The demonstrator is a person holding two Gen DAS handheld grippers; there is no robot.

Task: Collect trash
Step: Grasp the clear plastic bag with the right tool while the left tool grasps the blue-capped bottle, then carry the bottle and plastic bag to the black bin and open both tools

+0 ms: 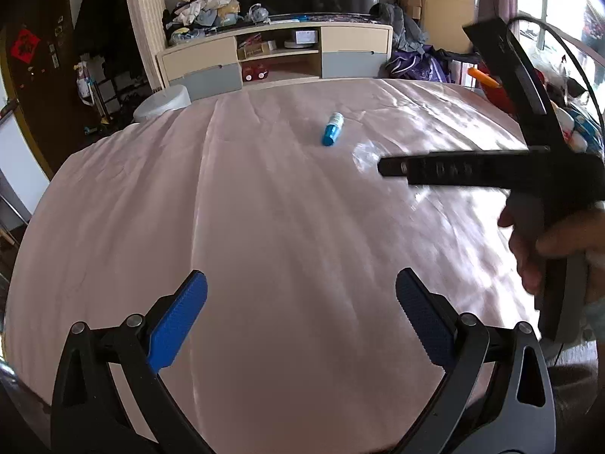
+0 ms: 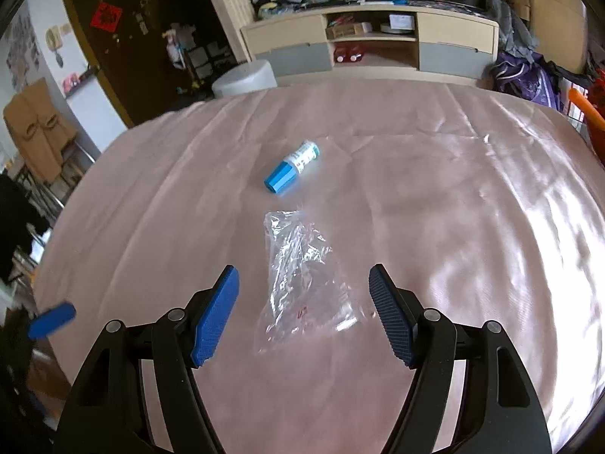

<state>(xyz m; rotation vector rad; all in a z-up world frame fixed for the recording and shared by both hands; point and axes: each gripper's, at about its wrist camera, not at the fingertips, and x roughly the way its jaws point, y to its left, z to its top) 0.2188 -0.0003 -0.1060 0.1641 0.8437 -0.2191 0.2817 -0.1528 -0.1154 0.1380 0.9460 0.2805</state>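
Note:
A small blue and white bottle [image 2: 292, 167] lies on its side on the pink tablecloth [image 2: 453, 227]. A crumpled clear plastic bag [image 2: 306, 280] lies just nearer, partly between my right gripper's open fingers. My right gripper [image 2: 304, 312] is open and empty above the bag. My left gripper [image 1: 301, 317] is open and empty over bare cloth, well short of the bottle [image 1: 332, 134] and the bag [image 1: 365, 155]. The right gripper's black body [image 1: 537, 174] and the hand holding it show at the right of the left wrist view.
The round table's far edge faces a low TV cabinet [image 2: 372, 43] with clutter on top. A white round stool [image 2: 245, 77] stands beyond the table's left edge. Purple bags [image 2: 525, 75] lie at the right. A dark door [image 2: 113, 38] is far left.

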